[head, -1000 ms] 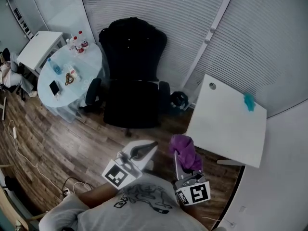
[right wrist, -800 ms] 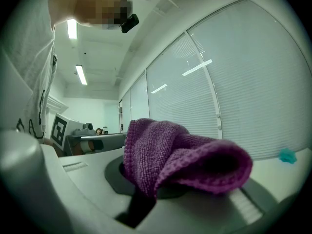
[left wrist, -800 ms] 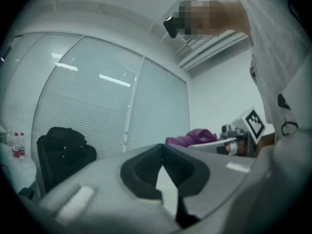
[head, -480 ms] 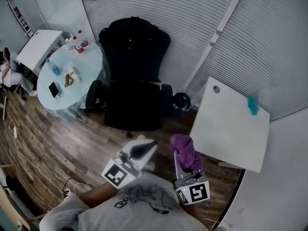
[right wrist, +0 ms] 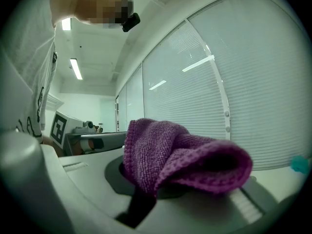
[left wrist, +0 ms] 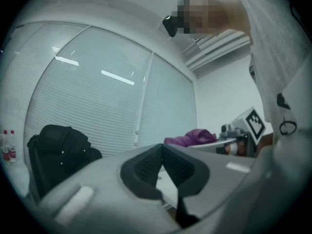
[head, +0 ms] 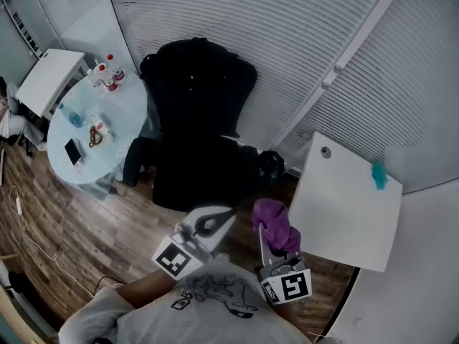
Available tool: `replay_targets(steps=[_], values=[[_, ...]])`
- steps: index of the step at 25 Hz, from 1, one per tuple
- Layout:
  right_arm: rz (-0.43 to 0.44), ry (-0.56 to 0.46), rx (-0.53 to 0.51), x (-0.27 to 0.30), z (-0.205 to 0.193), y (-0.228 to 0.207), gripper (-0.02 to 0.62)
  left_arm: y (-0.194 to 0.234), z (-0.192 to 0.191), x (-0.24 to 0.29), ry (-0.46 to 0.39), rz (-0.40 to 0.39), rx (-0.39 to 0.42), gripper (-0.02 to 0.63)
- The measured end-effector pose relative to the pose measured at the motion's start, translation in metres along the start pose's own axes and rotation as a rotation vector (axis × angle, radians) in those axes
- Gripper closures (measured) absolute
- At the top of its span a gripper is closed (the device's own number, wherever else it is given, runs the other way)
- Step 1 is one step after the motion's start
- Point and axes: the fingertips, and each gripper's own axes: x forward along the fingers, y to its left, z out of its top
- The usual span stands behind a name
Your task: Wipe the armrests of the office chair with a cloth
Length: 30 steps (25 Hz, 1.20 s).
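Observation:
A black office chair [head: 195,131] stands against the blinds, its left armrest [head: 133,160] and right armrest [head: 248,158] facing me. My right gripper [head: 271,217] is shut on a purple cloth [head: 276,224] that bunches over its jaws; the purple cloth [right wrist: 180,157] fills the right gripper view. My left gripper [head: 215,219] is shut with nothing in it, its dark pads [left wrist: 146,167] meeting at the tips. Both grippers hang close to my chest, short of the chair seat. The chair [left wrist: 58,155] shows at the lower left of the left gripper view.
A round glass table [head: 93,124] with bottles, a phone and small items stands left of the chair. A white desk [head: 344,199] with a teal object [head: 379,175] lies to the right. A dark bin [head: 271,165] sits between chair and desk. Cables trail on the wood floor.
The view has shifted: chair, round table and desk have slid a little in the head view, the chair now closer to the grippers. Both grippers keep their pose and grip.

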Motion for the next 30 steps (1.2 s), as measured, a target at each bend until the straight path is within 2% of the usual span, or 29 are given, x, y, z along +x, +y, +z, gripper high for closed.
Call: replay_targets(steps=[8,12,19,30], values=[[-0.020,0.004,-0.008,0.075,0.017,-0.026,0.565,0.075,0.013,0.029,0.004,-0.021,0.001,0.604],[-0.028,0.007,-0.006,0.099,0.020,-0.034,0.565,0.098,0.015,0.039,0.014,-0.043,0.003,0.604],[-0.039,0.021,0.006,0.123,0.014,-0.049,0.565,0.120,0.010,0.054,0.041,-0.056,0.001,0.604],[-0.021,0.056,0.005,0.128,0.011,-0.076,0.565,0.123,-0.001,0.083,0.078,-0.043,-0.034,0.604]])
